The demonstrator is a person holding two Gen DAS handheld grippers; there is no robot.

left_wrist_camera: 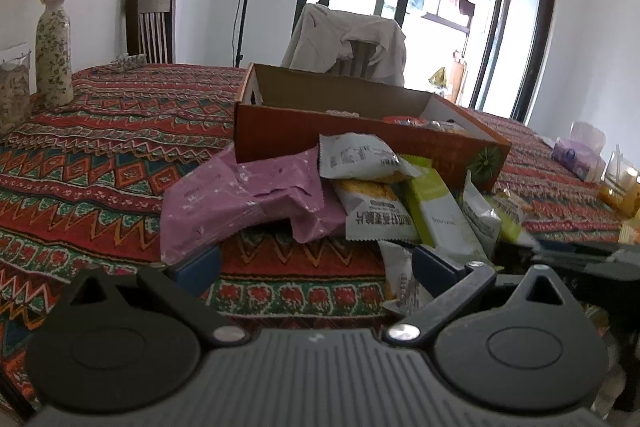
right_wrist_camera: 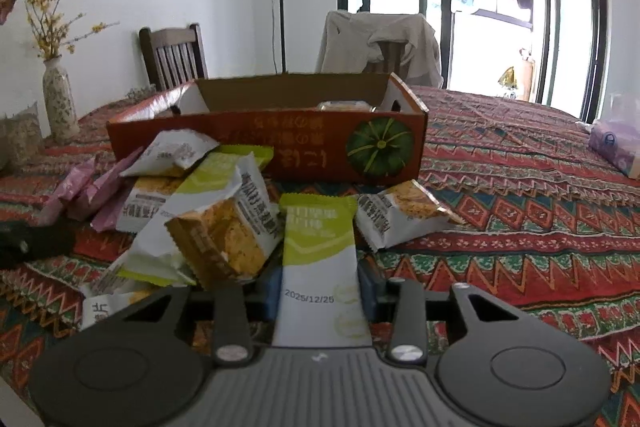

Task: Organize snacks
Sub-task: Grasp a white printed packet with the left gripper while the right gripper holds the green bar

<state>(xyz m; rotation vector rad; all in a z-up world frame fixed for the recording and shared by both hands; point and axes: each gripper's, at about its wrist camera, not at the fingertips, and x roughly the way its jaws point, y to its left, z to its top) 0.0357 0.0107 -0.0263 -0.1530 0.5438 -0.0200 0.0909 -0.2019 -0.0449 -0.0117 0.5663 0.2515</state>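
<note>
Patterned red woven tablecloth (right_wrist_camera: 520, 195) is strewn with snacks; green-and-white flat packet (right_wrist_camera: 320, 267) is clamped by right gripper (right_wrist_camera: 320, 293) for boxing at twelve o'clock; left gripper (left_wrist_camera: 316, 263) is spread apart.

Table (left_wrist_camera: 120, 155) was covered edge to edge with a red, green and orange patterned cloth. Orange cardboard box (right_wrist_camera: 304, 143) sat mid-table, open side up. A loose heap of snack packets (right_wrist_camera: 216, 211) lay on the cloth just in front of the box, pink ones (left_wrist_camera: 248, 199) at its left end. Floral vase (left_wrist_camera: 53, 59) stood near the far left edge. Purple tissue pack (right_wrist_camera: 616, 147) lay far right.
</note>
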